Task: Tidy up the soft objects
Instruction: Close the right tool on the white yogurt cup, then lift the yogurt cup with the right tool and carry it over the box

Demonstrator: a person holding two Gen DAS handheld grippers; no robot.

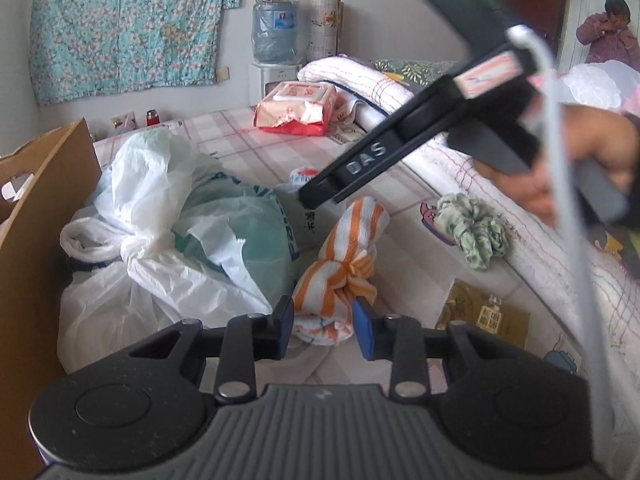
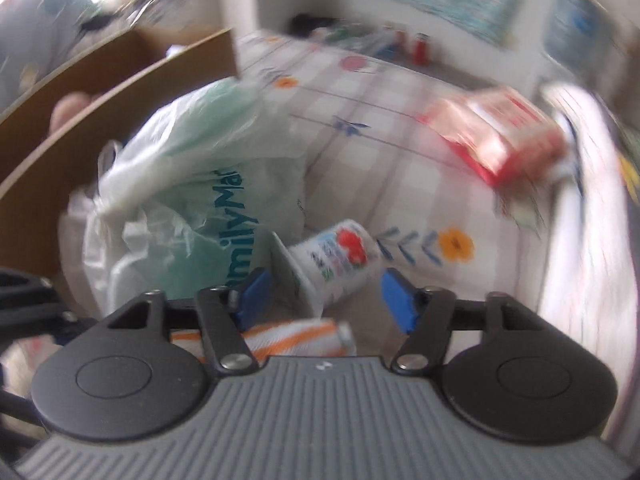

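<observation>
An orange-and-white striped towel [image 1: 340, 272], knotted in the middle, lies on the checked bed sheet. My left gripper [image 1: 323, 322] has its jaws around the towel's near end, pads close to the cloth on both sides. My right gripper [image 2: 326, 294] is open above a white yogurt cup [image 2: 336, 264] lying on its side; the view is blurred. The right gripper [image 1: 316, 196] also shows in the left wrist view, above the towel. The striped towel [image 2: 296, 338] shows under the right gripper. A green floral scrunchie [image 1: 472, 230] lies to the right.
A pile of plastic bags [image 1: 180, 216] sits left of the towel, against a cardboard box [image 1: 40, 200]. A pink wet-wipe pack [image 1: 296, 108] lies farther back. A rolled quilt [image 1: 400, 92] runs along the right. A gold packet [image 1: 484, 312] lies near right.
</observation>
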